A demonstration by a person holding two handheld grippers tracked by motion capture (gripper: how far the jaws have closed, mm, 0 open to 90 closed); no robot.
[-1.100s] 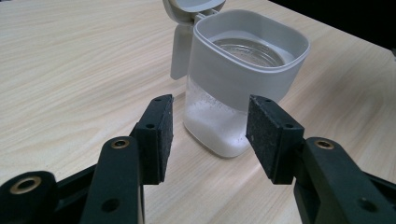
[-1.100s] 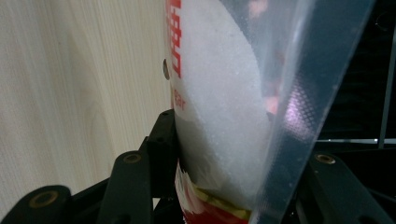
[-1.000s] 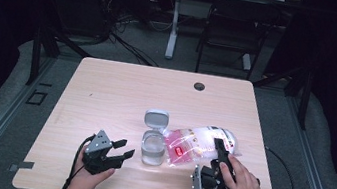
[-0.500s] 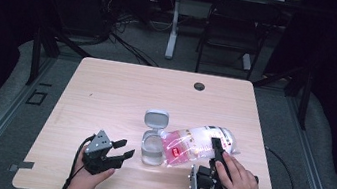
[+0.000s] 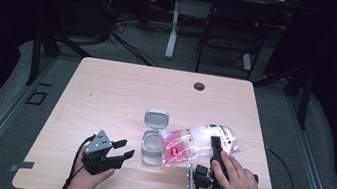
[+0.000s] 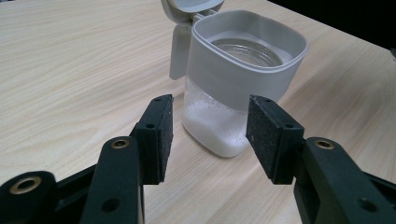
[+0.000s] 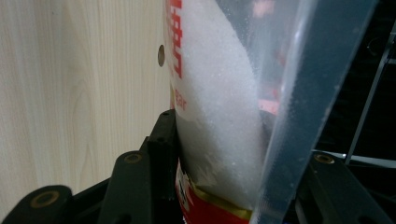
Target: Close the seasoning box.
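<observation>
The bag point(image 5: 198, 144) of white grains, gripped by the right gripper point(image 5: 212, 146), now tips further over the open container point(image 5: 152, 148) mid-table than a second ago, so pouring looks underway. The left gripper point(image 5: 120, 149) waits, jaws open, just beside it.

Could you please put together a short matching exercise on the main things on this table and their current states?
Things:
1. container
2. lid
3. bag
4. left gripper

States:
A. flipped open behind the rim
B. clamped, tilted toward the container
C. open, just short of the container
D. holds some white powder

Pairs: 1-D, 2-A, 3-B, 4-C
</observation>
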